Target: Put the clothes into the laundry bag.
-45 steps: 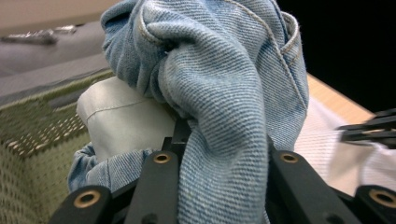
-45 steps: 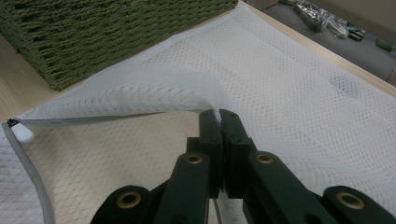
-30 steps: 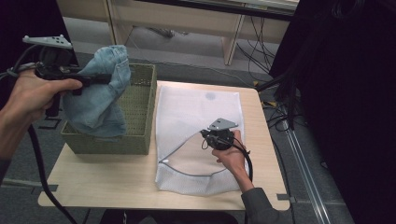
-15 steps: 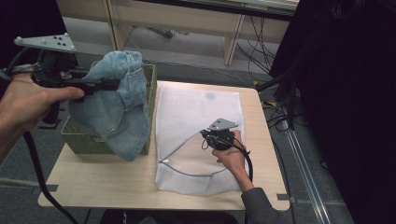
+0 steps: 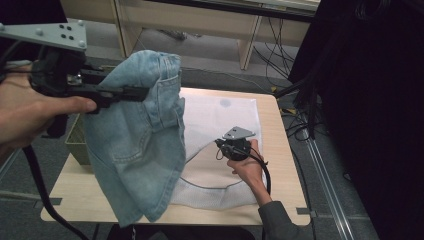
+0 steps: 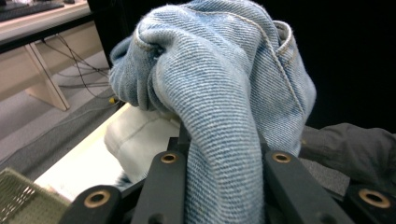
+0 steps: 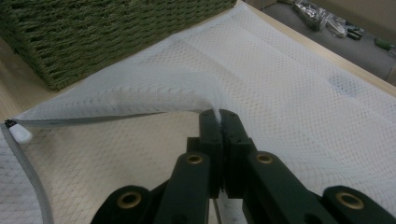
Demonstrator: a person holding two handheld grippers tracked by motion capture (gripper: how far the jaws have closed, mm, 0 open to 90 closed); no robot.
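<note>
Wooden table [image 5: 280, 150]: your left gripper [image 5: 131, 93] clamped the jeans [image 5: 140, 150], hanging long-axis down, left of the mesh bag [image 5: 220, 120]; right gripper [image 5: 231, 146] pinched its mouth edge open.

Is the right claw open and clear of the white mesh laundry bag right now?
No: the right claw is shut on the upper edge of the white mesh laundry bag, pinching it up off the table.
</note>
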